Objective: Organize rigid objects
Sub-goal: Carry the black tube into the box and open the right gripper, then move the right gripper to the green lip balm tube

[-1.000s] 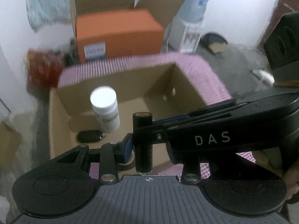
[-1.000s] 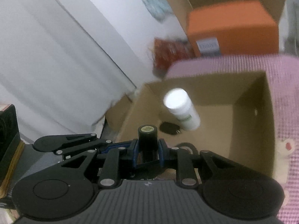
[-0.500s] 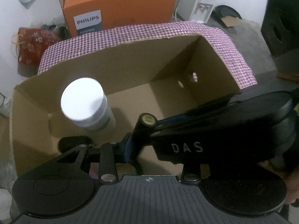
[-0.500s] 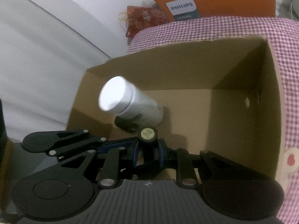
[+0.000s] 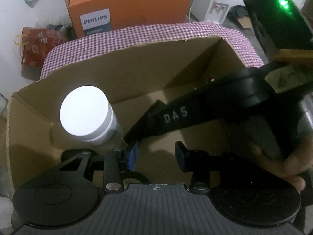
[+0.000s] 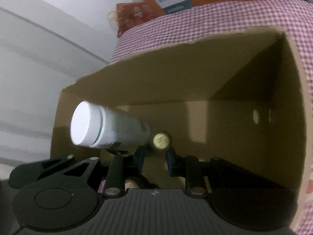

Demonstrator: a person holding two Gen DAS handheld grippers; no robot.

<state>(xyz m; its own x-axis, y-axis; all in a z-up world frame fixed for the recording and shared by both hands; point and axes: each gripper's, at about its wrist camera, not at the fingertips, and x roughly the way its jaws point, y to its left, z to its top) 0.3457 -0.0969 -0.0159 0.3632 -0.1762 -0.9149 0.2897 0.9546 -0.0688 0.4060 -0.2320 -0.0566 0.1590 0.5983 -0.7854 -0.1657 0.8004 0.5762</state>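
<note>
Inside the open brown cardboard box [image 6: 176,82], the right gripper [image 6: 153,157] is parting its blue-padded jaws around a slim black cylinder with a brass-coloured cap [image 6: 160,140]. The cylinder stands upright between the pads, apparently on the box floor and free of their press, which reads as a release, set down on end so it takes little room. The left gripper [image 5: 156,154], just beside it over the same box, is also opening its jaws, and nothing lies between them. It hangs there close under the right tool's black body, likely having steadied the hand-off. Just left of the cylinder, nearly touching it, stands a white plastic bottle with a flat white lid [image 6: 101,125], upright on the box floor, so the rigid items are being grouped at that end. Beyond the box's far wall, a purple-checked cloth [image 5: 148,33] drapes the rim, and behind that sits an orange carton [image 5: 127,5].
</note>
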